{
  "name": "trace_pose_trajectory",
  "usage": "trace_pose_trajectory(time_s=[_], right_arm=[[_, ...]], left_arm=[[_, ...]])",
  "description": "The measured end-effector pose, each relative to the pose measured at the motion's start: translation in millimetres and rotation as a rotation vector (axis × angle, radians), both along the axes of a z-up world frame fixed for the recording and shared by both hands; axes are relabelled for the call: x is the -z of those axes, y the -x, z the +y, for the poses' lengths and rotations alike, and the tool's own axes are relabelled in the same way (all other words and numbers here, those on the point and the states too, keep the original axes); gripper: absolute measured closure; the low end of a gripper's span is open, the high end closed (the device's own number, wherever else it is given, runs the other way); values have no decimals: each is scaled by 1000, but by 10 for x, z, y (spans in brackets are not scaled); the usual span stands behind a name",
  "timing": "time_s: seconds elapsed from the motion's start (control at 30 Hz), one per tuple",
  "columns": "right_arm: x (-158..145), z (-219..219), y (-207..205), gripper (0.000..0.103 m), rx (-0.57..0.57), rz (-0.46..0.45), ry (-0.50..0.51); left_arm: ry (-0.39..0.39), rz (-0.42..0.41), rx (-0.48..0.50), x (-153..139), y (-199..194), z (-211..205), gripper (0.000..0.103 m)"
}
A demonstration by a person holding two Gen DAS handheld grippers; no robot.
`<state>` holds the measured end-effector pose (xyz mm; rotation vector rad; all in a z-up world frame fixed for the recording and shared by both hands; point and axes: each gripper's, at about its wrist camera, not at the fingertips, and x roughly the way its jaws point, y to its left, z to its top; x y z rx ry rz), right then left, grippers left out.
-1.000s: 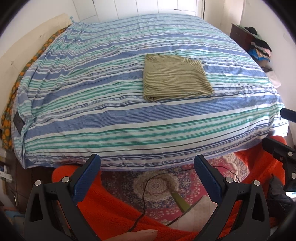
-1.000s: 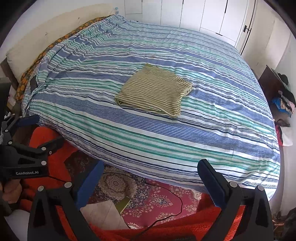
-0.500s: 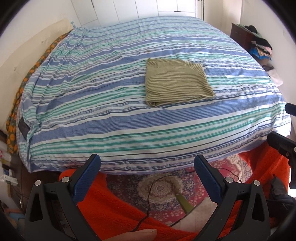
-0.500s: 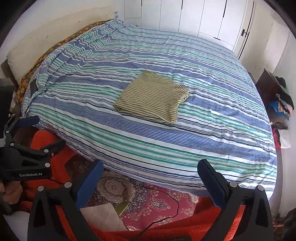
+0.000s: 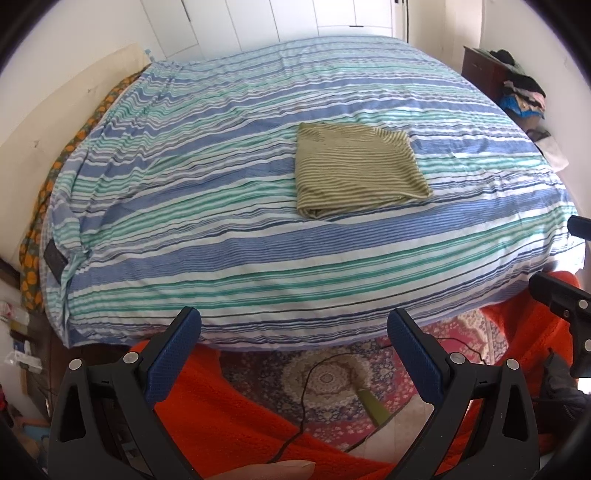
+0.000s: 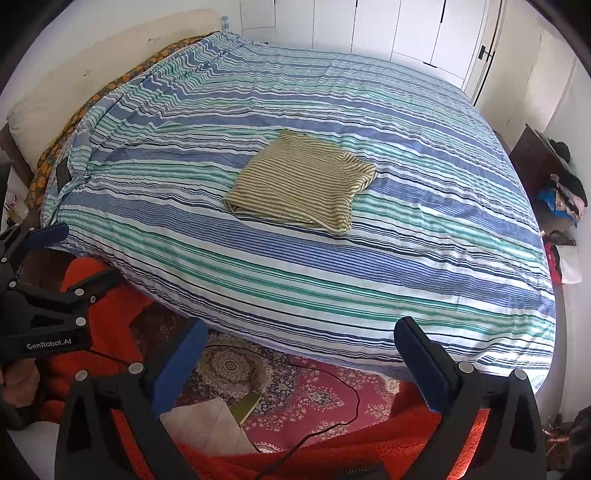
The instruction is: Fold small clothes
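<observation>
Both claws, left gripper (image 5: 293,330) and right gripper (image 6: 301,341), gape empty; folded striped shirt (image 5: 354,168) lies well ahead on the bed (image 5: 184,229), nearer neither.

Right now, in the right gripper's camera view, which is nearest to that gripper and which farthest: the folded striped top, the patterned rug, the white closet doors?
1. Patterned rug: on the floor, just ahead of the right gripper.
2. Folded striped top: mid-bed, on the striped cover.
3. White closet doors: beyond the bed's far edge.
</observation>
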<state>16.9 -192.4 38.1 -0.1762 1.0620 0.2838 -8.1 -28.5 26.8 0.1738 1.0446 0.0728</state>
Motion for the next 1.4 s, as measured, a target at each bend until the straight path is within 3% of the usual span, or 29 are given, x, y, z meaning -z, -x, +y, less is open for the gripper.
trace_pose_trajectory(time_s=[1.4], right_arm=[[88,-17,28,2,15,0,-10]], left_arm=[[25,14,2,75,10,-67,2]])
